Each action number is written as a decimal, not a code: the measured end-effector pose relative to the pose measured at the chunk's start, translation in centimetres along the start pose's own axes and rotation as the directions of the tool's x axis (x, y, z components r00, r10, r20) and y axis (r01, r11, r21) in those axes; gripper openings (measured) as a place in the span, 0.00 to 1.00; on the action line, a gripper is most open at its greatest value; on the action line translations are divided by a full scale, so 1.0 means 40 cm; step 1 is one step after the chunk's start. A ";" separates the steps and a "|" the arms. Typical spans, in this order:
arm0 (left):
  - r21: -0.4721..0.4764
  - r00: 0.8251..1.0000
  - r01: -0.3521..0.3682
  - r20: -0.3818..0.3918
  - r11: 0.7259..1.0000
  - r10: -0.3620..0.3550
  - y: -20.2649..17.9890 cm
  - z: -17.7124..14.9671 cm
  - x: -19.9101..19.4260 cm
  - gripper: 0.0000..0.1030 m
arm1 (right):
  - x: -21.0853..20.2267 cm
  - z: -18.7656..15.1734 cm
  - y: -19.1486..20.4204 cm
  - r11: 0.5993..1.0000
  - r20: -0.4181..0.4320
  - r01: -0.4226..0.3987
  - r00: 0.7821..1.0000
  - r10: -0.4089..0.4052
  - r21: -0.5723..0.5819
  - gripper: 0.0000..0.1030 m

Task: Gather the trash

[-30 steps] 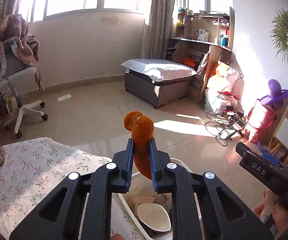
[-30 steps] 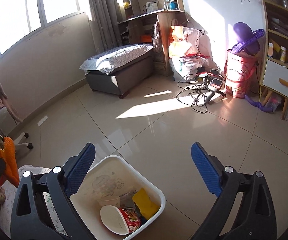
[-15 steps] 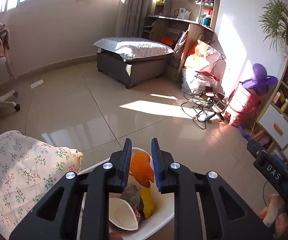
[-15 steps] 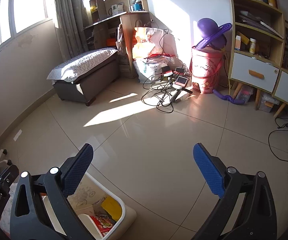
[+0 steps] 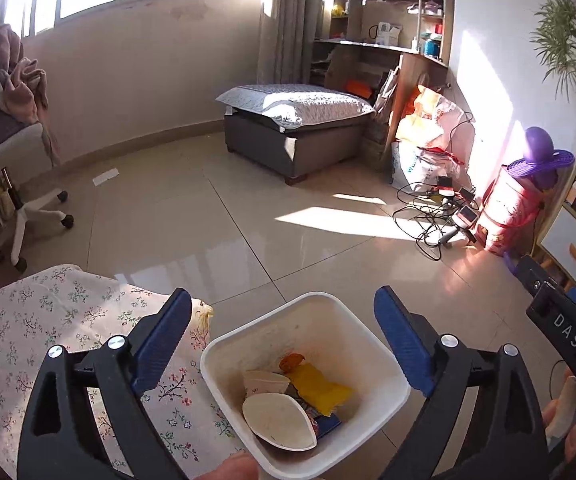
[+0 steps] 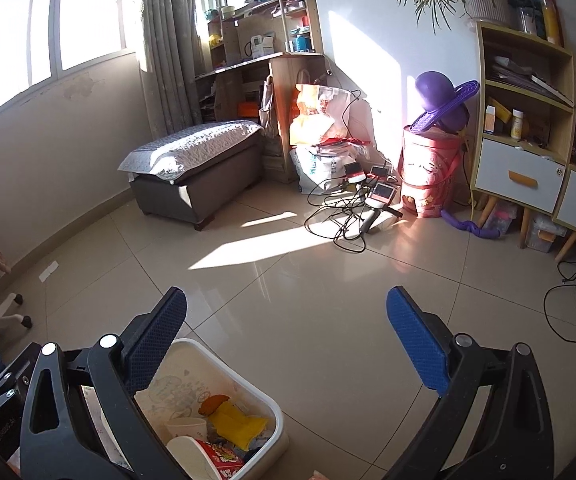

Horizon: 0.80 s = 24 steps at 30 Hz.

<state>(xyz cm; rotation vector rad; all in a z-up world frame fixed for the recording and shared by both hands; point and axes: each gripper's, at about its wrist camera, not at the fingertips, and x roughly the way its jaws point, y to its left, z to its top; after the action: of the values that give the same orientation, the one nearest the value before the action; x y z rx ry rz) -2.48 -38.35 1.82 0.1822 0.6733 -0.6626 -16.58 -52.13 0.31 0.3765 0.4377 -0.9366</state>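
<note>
A: Start big. The white trash bin (image 5: 384, 364) stands on the floor tiles just beside the desk (image 5: 47, 320) with the floral cloth. The left claw (image 5: 281, 332) hangs over it, fingers spread wide and empty. The right claw (image 6: 288, 336) is also spread wide with nothing between its fingers, out over bare floor with the bin at its lower left.

B: What could go wrong?

A: My guess: the bin looks light, and the left claw sits low near its rim. Swinging back toward the desk could clip the rim and tip or shove it. The two claws are close together, so they could knock each other.

B: And the trash itself?

A: All in the bin: a paper bowl (image 5: 277, 420), a paper cup (image 5: 265, 382), a yellow wrapper (image 5: 320, 388) and an orange peel (image 5: 292, 360) on top.

B: Do the views differ?

A: The left one shows the desk and bin straight down. Only the right shows a red snack packet (image 6: 223, 456) under the bowl, and a faint print on the bin's inner wall.
</note>
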 end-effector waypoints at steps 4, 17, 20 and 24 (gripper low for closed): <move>-0.012 0.997 -0.058 0.059 0.998 0.059 0.066 -0.025 -0.068 0.94 | -0.055 -0.033 0.070 0.998 0.040 -0.033 0.999 0.035 -0.062 0.93; -0.146 0.944 -0.314 0.052 0.938 0.324 0.355 -0.160 -0.224 0.94 | -0.202 -0.172 0.292 0.956 0.020 -0.259 0.964 0.264 -0.141 0.93; -0.168 0.933 -0.350 0.022 0.922 0.359 0.413 -0.197 -0.246 0.94 | -0.222 -0.203 0.355 0.932 -0.016 -0.312 0.949 0.314 -0.182 0.93; -0.203 0.912 -0.402 -0.004 0.893 0.410 0.498 -0.248 -0.279 0.94 | -0.242 -0.254 0.448 0.890 -0.092 -0.380 0.925 0.369 -0.250 0.93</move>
<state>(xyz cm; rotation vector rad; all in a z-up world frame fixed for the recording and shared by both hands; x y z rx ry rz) -1.77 -13.51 0.17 0.1177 0.6348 -0.1916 -8.64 -30.84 -1.21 0.2250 0.5008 -0.4844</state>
